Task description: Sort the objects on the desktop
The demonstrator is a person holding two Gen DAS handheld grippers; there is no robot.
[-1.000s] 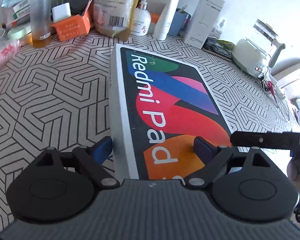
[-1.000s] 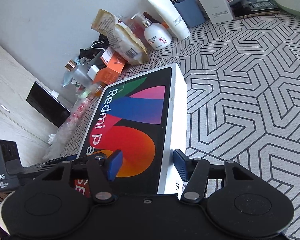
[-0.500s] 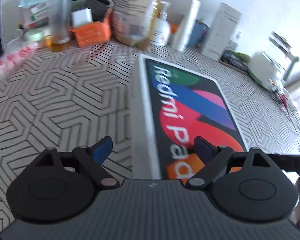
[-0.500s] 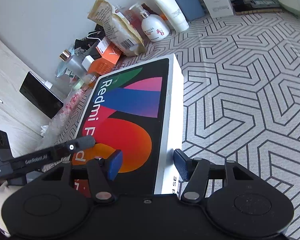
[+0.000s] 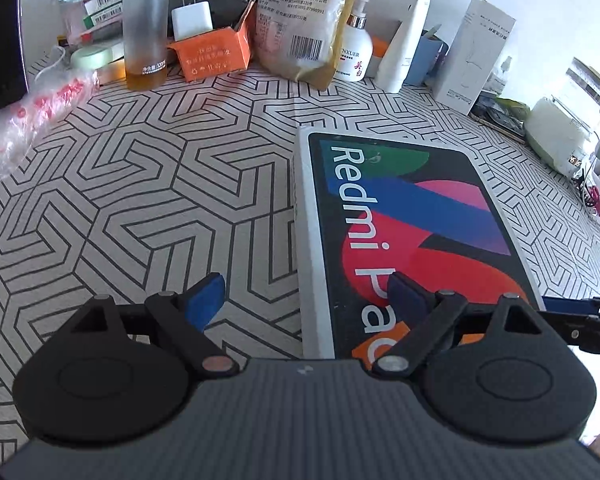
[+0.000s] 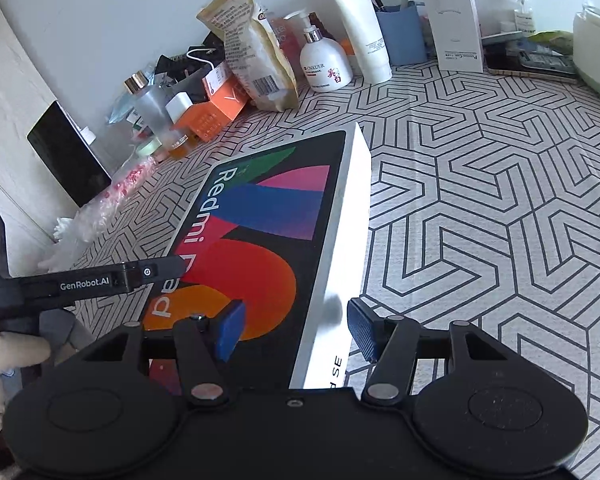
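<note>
A flat Redmi Pad box [image 5: 412, 216] with a colourful black lid lies on the patterned table; it also shows in the right wrist view [image 6: 276, 232]. My left gripper [image 5: 304, 296] is open, its jaws straddling the box's near left edge without touching. My right gripper [image 6: 296, 328] is open, its jaws either side of the box's near right edge. The left gripper's body [image 6: 80, 284] shows at the left in the right wrist view.
Along the back wall stand a frosted bottle [image 5: 146, 28], an orange carton [image 5: 210, 54], a food bag [image 5: 304, 20], a white pump bottle [image 5: 356, 52], a white tube [image 5: 406, 44], a tall white box [image 5: 476, 56] and a kettle [image 5: 568, 128]. A plastic bag [image 5: 24, 120] lies at left.
My left gripper has drifted left and back, so the box now sits further right in its view. The right gripper has backed off slightly. The box has not moved.
</note>
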